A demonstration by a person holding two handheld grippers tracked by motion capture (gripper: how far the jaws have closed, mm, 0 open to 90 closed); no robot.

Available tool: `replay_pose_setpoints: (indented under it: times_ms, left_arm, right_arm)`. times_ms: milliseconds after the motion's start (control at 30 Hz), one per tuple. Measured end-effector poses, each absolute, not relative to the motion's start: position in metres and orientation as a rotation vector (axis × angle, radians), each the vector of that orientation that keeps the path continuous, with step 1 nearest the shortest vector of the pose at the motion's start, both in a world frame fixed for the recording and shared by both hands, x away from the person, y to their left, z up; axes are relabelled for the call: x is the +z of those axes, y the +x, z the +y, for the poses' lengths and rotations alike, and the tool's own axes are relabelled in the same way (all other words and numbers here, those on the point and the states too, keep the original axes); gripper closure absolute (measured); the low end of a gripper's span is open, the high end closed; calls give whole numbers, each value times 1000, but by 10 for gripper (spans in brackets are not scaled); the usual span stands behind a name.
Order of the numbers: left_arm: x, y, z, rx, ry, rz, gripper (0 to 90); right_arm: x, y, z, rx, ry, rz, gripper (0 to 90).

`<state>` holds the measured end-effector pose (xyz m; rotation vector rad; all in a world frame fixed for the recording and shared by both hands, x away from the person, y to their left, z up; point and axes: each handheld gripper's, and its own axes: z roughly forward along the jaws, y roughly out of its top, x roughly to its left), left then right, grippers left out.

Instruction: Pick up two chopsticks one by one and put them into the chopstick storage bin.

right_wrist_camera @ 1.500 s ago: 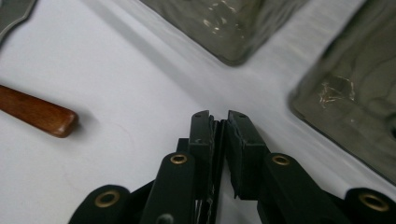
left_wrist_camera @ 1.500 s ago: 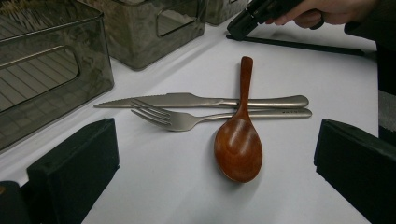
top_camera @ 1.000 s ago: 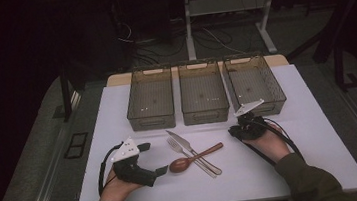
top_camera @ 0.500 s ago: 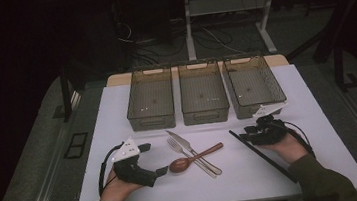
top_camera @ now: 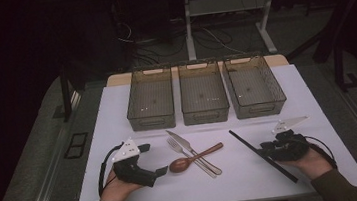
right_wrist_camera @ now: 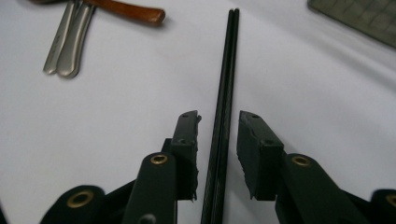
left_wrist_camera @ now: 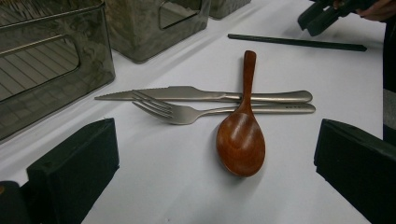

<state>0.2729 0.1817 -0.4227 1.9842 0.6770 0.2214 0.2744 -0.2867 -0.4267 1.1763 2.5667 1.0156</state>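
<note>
Straddling the black chopsticks [right_wrist_camera: 223, 116] near the surface's right edge, right claw [right_wrist_camera: 218, 135] low, its jaws just closing, pads not yet pressing, left claw [left_wrist_camera: 215, 154] gaping wide before the wooden spoon [left_wrist_camera: 240, 140].

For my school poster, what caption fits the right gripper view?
Right gripper, jaws just closing, straddles black chopsticks lying on the white table.

Dim room, lit white table [top_camera: 117, 112] on grey carpeted floor [top_camera: 37, 160], white desk frame [top_camera: 188, 24] with tangled cables [top_camera: 160, 44] behind, dark surroundings beyond
</note>
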Motion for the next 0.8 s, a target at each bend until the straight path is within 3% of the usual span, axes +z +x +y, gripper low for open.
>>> replay_pose_setpoints:
  times_ms: [333, 800]
  left_arm:
    - [-422, 273, 182, 228, 1981, 675, 0]
    - [-422, 273, 182, 230, 1983, 676, 0]
  right_arm:
    - [-430, 251, -311, 967, 1198, 2570, 756]
    - [-434, 247, -314, 946, 1186, 2596, 790]
